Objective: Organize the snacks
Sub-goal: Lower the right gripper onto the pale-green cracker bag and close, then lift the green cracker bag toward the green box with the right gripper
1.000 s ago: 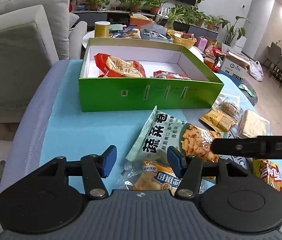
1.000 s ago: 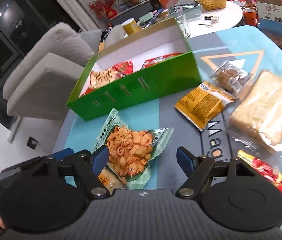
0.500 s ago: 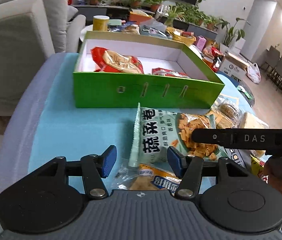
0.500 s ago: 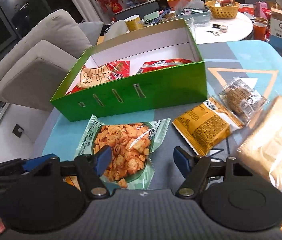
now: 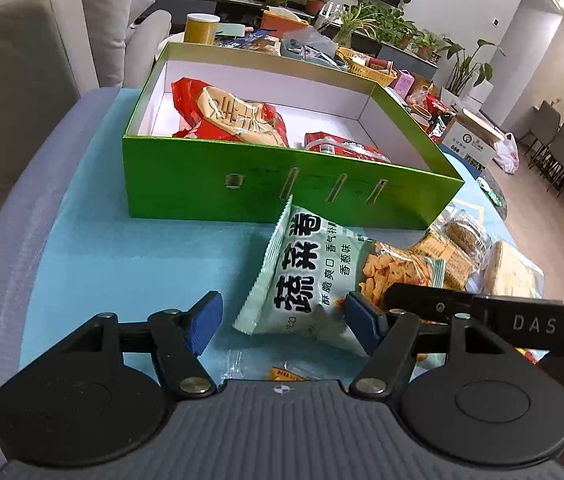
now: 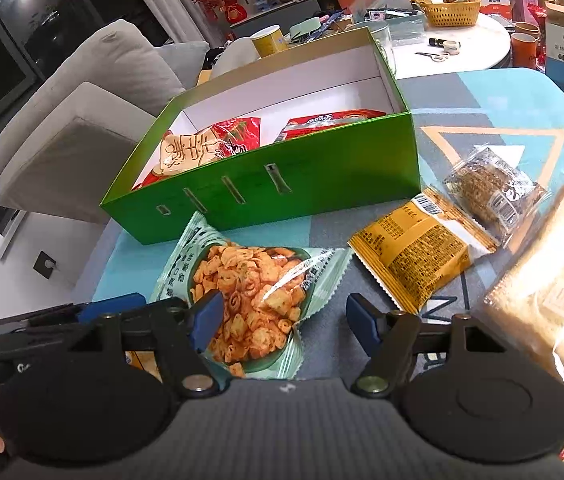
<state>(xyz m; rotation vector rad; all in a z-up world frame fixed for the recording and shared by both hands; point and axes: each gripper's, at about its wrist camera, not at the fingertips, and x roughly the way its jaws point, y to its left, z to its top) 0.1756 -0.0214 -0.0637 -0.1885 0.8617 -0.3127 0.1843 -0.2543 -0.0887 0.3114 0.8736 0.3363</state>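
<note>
A mint-green bag of orange crackers lies tilted on the blue cloth in front of the green box. My left gripper straddles its near end and its jaws are opening; the right pad touches the bag's corner, the left pad stands clear. My right gripper comes from the other side, its jaws closing with the bag between them; only the left pad meets the wrapper. The box holds a red snack pack and a second red pack.
Right of the bag lie a yellow packet, a clear-wrapped brown cake and a pack of bread. A small packet lies under the bag. A grey sofa stands left, a cluttered white table behind.
Both grippers have come in closer around the mint-green bag, which now sits between the right jaws. The right jaws have narrowed and the left jaws have widened a little.
</note>
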